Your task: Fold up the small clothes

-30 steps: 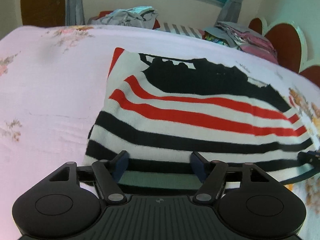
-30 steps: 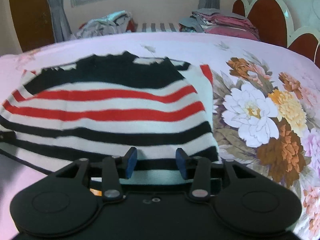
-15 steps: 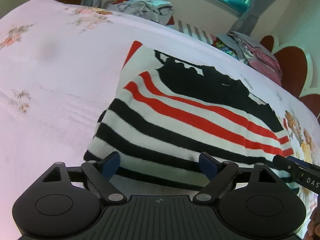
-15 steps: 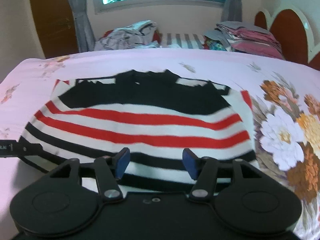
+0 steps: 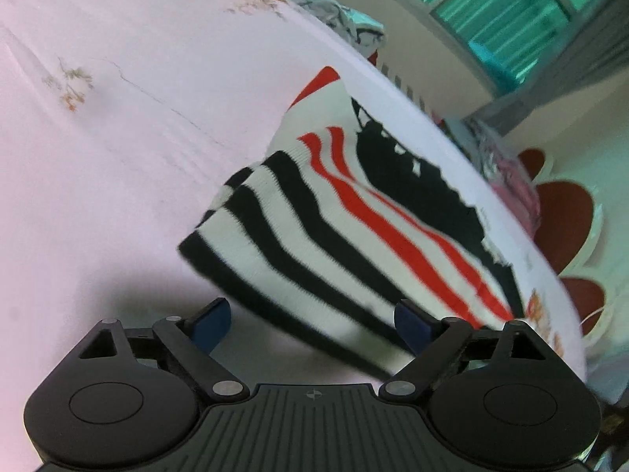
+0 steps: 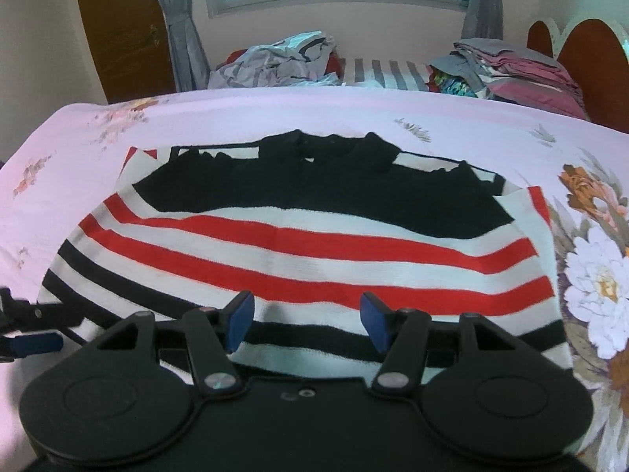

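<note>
On my left, the left gripper (image 5: 312, 320) hangs tilted over the pink bedsheet (image 5: 118, 149), jaws spread wide with nothing between them, just short of the near corner of the striped sweater (image 5: 354, 236). That sweater lies flat mid-bed, black yoke far, red bands in the middle, black stripes nearest me. Moving right, my right gripper (image 6: 306, 320) sits over the hem, jaws parted, gripping nothing. Further right I see the big printed flowers (image 6: 597, 275) on the sheet, and a folded stack of clothes (image 6: 511, 74) by the headboard (image 6: 582, 47).
</note>
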`<state>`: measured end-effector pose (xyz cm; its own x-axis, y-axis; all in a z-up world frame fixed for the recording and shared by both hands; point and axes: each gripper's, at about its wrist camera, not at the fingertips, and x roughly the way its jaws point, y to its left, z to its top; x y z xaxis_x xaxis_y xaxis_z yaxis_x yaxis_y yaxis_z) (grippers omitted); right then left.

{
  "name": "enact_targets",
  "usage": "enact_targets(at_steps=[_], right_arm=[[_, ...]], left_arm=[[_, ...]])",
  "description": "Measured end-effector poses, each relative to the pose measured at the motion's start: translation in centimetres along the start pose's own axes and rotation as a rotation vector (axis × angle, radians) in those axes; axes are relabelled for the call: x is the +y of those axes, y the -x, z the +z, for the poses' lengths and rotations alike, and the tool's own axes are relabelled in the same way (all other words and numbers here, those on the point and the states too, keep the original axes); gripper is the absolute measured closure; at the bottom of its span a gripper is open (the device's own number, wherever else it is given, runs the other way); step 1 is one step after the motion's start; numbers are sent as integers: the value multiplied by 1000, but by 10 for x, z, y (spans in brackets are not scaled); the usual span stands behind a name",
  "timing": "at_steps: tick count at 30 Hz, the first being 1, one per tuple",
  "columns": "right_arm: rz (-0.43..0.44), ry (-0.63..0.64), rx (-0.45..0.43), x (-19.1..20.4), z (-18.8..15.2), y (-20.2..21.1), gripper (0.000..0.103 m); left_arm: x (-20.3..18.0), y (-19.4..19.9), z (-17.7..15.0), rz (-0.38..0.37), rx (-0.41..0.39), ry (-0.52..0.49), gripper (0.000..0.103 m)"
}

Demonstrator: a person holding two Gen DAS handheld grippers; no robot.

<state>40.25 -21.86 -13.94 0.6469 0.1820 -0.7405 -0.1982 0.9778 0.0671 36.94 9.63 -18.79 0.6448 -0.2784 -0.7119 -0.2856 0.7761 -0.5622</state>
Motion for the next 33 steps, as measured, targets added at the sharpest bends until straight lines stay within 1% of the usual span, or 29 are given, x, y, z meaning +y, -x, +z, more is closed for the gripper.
enact_targets(at_steps=[3, 7, 8, 11, 14, 15, 17, 19, 20, 22, 24, 25, 27, 28, 31, 33], right_arm=[[6, 6, 7, 1, 2, -9, 44], [8, 31, 13, 4, 3, -16, 43], [11, 36, 1, 4, 5, -15, 43], [0, 37, -77, 4, 15, -7, 44], [-29, 10, -127, 1, 28, -10, 47], [-55, 8, -130, 1, 31, -15, 48], [-92, 23, -108, 1, 34, -30, 52], [-116, 79, -57, 6, 30, -50, 52], [-119, 94, -58, 7, 27, -54, 52], [-100, 68, -60, 3, 32, -49, 52], [-81, 58, -116, 2, 34, -38, 52], [-79, 64, -123, 3, 33, -37, 51], [-64, 83, -51, 6, 29, -52, 50], [-64, 85, -66, 4, 27, -53, 49], [-52, 59, -68, 0, 31, -46, 50], [-46, 40, -114, -1, 32, -32, 49]], left_arm=[[1, -8, 2, -38, -16, 50, 14], [-2, -20, 5, -86, -41, 91, 14], [-3, -24, 7, -102, -45, 107, 14], [-1, -35, 9, -152, -58, 164, 14], [-2, -44, 10, -176, -79, 185, 14], [-4, -47, 10, -177, -83, 183, 14], [-7, -50, 10, -176, -88, 176, 14], [-10, -54, 11, -178, -90, 176, 14], [-10, -54, 12, -181, -89, 181, 14], [-8, -56, 12, -187, -88, 193, 14], [-8, -56, 12, -189, -93, 197, 14], [-9, -57, 12, -185, -97, 197, 14], [-14, -61, 14, -177, -109, 198, 14], [-14, -61, 14, -174, -113, 198, 14], [-16, -63, 14, -169, -119, 202, 14], [-14, -61, 14, -166, -120, 203, 14]])
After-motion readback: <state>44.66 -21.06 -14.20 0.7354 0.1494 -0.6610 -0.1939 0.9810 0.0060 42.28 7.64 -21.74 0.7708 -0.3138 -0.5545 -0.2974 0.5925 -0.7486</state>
